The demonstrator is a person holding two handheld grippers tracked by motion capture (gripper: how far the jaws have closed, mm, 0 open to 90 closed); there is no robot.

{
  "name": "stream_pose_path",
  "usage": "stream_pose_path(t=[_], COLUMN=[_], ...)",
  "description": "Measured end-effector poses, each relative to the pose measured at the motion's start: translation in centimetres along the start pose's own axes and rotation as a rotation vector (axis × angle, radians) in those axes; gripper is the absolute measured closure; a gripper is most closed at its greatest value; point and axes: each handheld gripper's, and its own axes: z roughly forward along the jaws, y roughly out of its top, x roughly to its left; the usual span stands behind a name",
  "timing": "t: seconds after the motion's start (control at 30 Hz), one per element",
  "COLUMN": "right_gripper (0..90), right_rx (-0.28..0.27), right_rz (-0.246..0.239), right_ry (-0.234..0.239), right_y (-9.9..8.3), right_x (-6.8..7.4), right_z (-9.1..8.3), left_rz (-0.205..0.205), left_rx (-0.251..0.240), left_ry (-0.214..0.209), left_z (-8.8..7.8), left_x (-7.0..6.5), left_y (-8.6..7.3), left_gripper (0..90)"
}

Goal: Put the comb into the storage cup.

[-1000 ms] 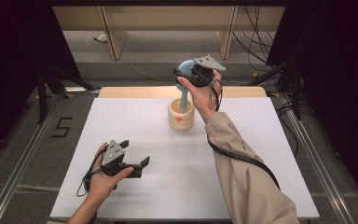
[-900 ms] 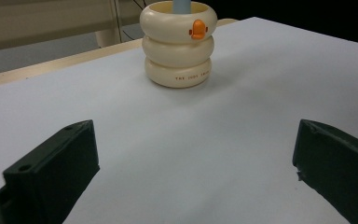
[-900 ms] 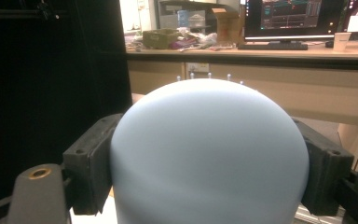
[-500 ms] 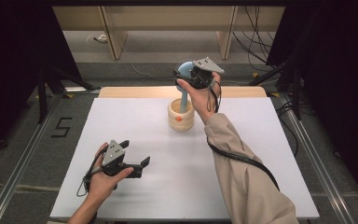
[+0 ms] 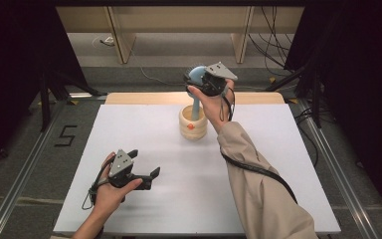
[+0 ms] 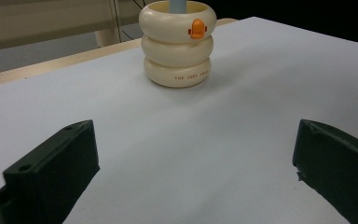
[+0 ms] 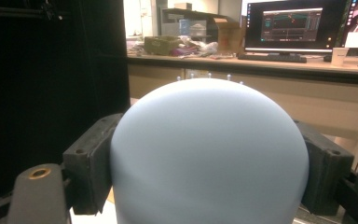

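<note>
Blue brush head (image 7: 209, 154), a smooth pale-blue dome, sits between the right gripper (image 5: 199, 82)'s two black jaws, which press against its left and right sides in the right gripper view; the jaws stand fairly wide because the dome is wide. In the high view the right hand (image 5: 214, 99) holds that gripper up above the far middle of the table, wrist bent back, with the beige sleeve (image 5: 258, 184) running down to the bottom edge and a black cable (image 5: 258, 169) trailing along it. The dome tops a pale-blue handle (image 5: 195, 107) that goes straight down into a cream holder (image 5: 193, 124) shaped like three stacked rings, with a small orange mark on its top ring. The holder stands upright on the white table top (image 5: 278, 164), just below and slightly left of the gripper.

Well apart, near the front left of the table, the left hand (image 5: 110, 191) rests low with the left gripper (image 5: 144, 164) pointing across the table. Its jaws stand wide apart with nothing between them; in the left gripper view the cream holder (image 6: 177, 44) shows well beyond them, the blue handle (image 6: 178, 5) rising out of its mouth.
</note>
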Motion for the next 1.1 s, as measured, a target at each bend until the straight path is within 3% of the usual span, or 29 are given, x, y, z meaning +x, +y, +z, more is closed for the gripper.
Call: stream_pose_path(t=[1.1], right_gripper=[20.9], right_rx=[-0.006], right_rz=[0.003], right_ry=[-0.021], right_y=[-1.6], right_x=[0.0], right_z=[0.9], left_rz=[-0.002], left_rx=[0.000], left_ry=[-0.002], left_z=[0.1], left_x=[-0.1], left_y=[-0.1], left_gripper=[0.0])
